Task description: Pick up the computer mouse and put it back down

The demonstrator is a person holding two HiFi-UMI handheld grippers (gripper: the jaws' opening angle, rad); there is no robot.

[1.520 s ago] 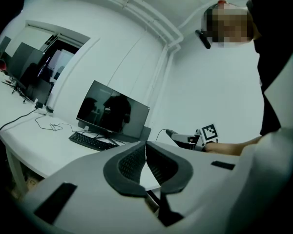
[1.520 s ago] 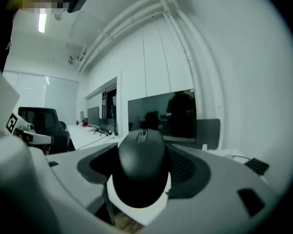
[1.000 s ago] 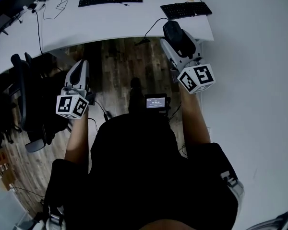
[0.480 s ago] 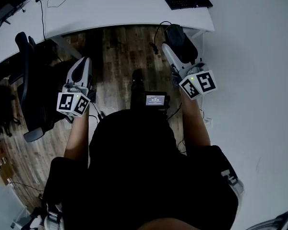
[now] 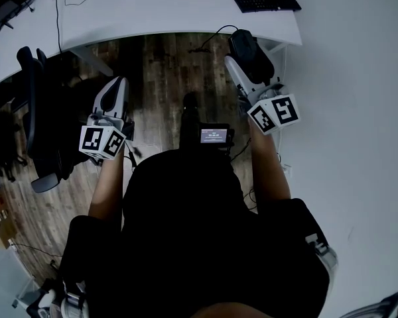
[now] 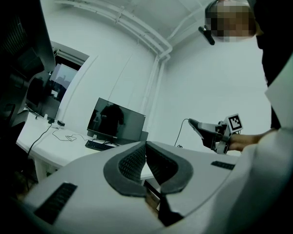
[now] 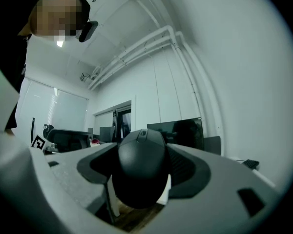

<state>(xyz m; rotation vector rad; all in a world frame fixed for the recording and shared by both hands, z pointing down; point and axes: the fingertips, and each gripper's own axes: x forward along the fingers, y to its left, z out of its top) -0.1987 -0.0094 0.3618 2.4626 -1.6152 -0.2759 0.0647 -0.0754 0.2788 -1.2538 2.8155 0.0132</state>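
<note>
Mouse (image 7: 139,172) clamped btwn right gripper (image 5: 244,63) fingers (image 7: 188,165), up in the air just off the counter (image 5: 186,15) near edge, long axis along fingers. Put-down likely needs fwd reach to counter. Left gripper (image 6: 145,161) fingers pressed together, empty, farther from counter.

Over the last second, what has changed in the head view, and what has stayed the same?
The white desk and its keyboards have slid toward the picture's top edge: the person has drawn back. The right gripper carried the computer mouse off the desk's near edge, out over the wooden floor. Unchanged: the right gripper shut on the mouse, the left gripper shut and empty.
</note>
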